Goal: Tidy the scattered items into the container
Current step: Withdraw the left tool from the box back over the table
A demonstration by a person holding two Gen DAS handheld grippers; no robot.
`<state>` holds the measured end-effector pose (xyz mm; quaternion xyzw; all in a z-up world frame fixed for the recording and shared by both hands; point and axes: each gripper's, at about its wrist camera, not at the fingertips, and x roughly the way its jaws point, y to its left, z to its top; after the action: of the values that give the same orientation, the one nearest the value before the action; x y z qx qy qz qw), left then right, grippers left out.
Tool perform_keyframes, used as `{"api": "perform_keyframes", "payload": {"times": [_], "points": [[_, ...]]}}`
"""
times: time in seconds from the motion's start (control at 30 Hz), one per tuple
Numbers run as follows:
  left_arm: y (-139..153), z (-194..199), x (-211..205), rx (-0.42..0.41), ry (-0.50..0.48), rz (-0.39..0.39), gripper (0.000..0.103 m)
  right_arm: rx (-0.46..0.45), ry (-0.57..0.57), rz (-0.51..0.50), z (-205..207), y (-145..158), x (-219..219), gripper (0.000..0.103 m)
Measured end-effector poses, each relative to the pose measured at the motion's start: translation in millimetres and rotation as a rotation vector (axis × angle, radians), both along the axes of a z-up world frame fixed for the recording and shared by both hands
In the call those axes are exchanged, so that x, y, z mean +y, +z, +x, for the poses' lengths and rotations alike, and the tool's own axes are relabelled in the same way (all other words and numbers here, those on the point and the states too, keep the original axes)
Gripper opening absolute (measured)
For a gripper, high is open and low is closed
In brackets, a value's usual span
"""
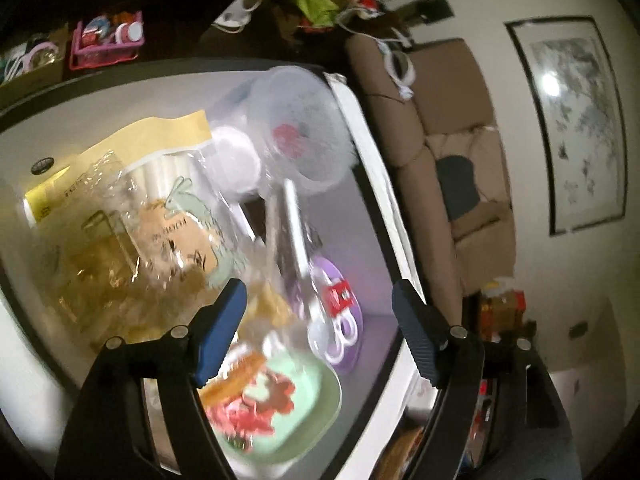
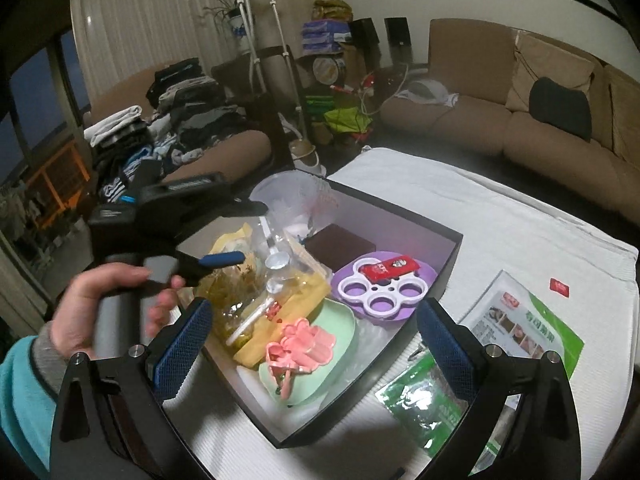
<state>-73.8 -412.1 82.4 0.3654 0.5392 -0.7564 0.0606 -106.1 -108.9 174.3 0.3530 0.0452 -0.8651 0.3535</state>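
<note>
A black-walled box [image 2: 400, 344] with a white floor stands on the white cloth. It holds a clear plastic tub [image 2: 288, 196], a yellow packet under crinkled clear bags [image 2: 256, 280], a brown block [image 2: 340, 244], a purple tray with a red sachet [image 2: 384, 284], and a green dish with pink pieces [image 2: 312, 348]. My left gripper [image 1: 320, 296] is open and empty, hovering over the box [image 1: 384, 184]; it also shows in the right wrist view [image 2: 236, 232]. My right gripper [image 2: 316, 316] is open and empty above the box's near side. Green packets [image 2: 520, 320] and a red sachet [image 2: 559, 286] lie on the cloth outside.
A brown sofa [image 2: 500, 128] runs behind the table. Piled clothes [image 2: 180, 112] and clutter sit at the back left. The white cloth [image 2: 460, 200] covers the table right of the box. A pink basket [image 1: 106, 40] stands beyond the box in the left wrist view.
</note>
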Motion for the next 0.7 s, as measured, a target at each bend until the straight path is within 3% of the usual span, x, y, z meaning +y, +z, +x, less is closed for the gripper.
{"api": "perform_keyframes", "payload": {"times": [0.17,0.33,0.43,0.7], "points": [[24,21,19,-0.017,-0.065,-0.143,0.081,-0.005,-0.005,0.011,10,-2,8,0.103],[50,37,74,0.001,-0.231,-0.349,0.082,0.004,-0.027,0.028,20,-1,34,0.103],[62,48,120,0.048,-0.347,-0.453,0.082,-0.006,-0.067,0.033,26,-4,69,0.103],[75,52,254,0.191,-0.628,-0.592,0.082,-0.097,-0.261,0.008,26,-27,187,0.103]]}}
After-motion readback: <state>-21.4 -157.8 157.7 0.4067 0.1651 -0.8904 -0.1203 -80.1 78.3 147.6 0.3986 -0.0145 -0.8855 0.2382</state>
